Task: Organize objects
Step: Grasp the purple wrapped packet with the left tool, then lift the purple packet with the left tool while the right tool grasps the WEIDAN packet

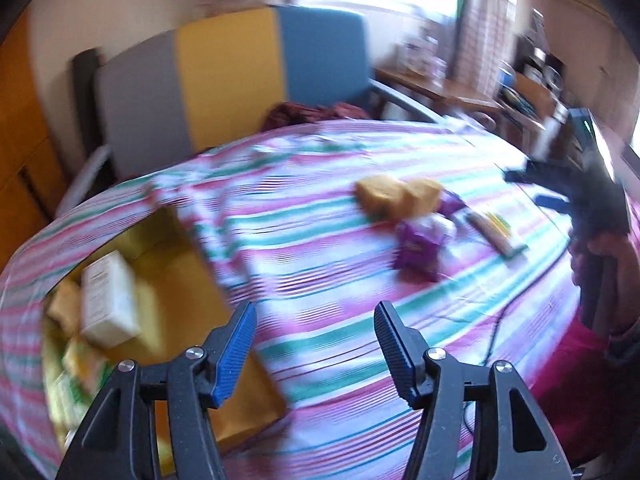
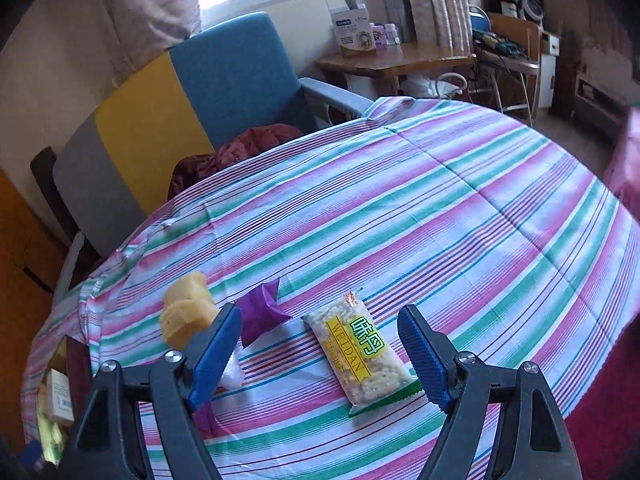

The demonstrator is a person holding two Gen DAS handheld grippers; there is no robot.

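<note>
I see the cracker packet (image 2: 365,354) lying flat on the striped bedspread (image 2: 460,216) near its near edge, long axis running away from me and slightly leftward, between my right gripper (image 2: 320,344)'s spread jaws, untouched. Count: one cracker packet, two yellow cakes (image 2: 187,315), one purple wrapper (image 2: 262,310). My left gripper (image 1: 316,344) is spread and empty beside the yellow box (image 1: 176,264) at the left edge; the cloth's far right is open.

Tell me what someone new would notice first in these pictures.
Probably the pink, green and white striped cloth covering the whole surface, with a clear rice-cracker packet lying between the right gripper's open blue jaws. Left of it sit a purple wrapper and yellow cakes. At the cloth's left edge, a yellow box holds a white carton.
</note>
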